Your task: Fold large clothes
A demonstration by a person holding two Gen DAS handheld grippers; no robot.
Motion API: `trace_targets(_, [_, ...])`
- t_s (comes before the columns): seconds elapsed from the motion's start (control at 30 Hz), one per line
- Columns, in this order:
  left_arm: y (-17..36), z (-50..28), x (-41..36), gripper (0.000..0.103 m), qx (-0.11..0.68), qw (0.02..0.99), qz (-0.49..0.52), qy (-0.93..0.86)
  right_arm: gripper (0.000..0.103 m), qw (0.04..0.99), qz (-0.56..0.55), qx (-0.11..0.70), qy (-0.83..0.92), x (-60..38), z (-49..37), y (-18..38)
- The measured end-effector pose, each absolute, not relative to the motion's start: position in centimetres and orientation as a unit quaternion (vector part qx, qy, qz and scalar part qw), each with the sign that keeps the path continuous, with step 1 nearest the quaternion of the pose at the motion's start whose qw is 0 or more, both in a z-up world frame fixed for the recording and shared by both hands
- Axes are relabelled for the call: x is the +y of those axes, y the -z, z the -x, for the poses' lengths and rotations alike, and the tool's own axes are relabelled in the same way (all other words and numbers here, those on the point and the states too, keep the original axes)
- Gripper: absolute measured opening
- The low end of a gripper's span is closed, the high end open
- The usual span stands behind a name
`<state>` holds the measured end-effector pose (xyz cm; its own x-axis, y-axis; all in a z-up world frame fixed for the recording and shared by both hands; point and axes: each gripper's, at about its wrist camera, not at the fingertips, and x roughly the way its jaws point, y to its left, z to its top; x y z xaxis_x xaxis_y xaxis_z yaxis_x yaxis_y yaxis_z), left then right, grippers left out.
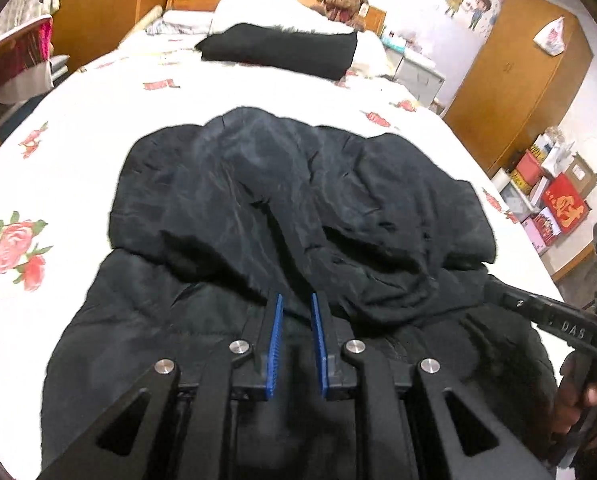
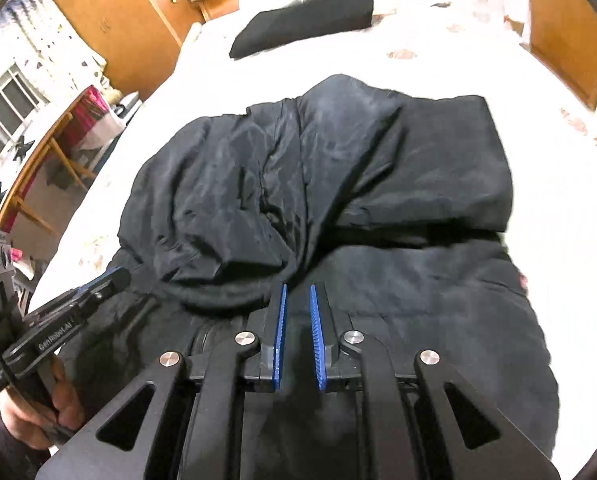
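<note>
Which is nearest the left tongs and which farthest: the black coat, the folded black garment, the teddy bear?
Seen from the left tongs:
1. Black coat, directly beneath.
2. Folded black garment, farther up the bed.
3. Teddy bear, by the headboard, right.

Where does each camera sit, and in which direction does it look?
Left wrist: on the left gripper, low over the black padded jacket, facing the headboard; the right gripper and its hand show at right.
Right wrist: on the right gripper, over the same jacket, facing the same way; the left gripper and its hand show at left.
Shared: the jacket, the folded black garment, the floral bedsheet.
</note>
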<state>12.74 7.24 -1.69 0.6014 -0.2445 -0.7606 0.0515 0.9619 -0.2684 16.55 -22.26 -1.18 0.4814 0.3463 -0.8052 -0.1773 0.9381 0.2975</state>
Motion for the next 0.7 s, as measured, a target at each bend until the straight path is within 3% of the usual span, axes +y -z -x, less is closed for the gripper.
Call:
trace_targets(0.07, [0.1,-10.9,7.4,0.016,0.424,0.894,0.111,0.087,0.012,0.866,-0.091,0.466,-0.156,-23.5,-14.4,-0.7])
trace_targets(0.13, [-1.4,-9.3,7.8,0.023,0.41,0.902,0.104,0.087,0.016,0.876,-0.088,0.448,-0.153,-24.4,-12.5,-2.1])
trace_targets(0.27, [-3.4,-6.2,8.1,0.027,0.394,0.912,0.087,0.078,0.047,0.896,-0.091,0.41,-0.145,-26.4,-8.4,-5.1])
trace_targets(0.7, [-4.5,1.5,8.1,0.027,0.38,0.922,0.068,0.044,0.048,0.903,-0.107,0.401,-0.11,-30.0,-0.5,-4.7])
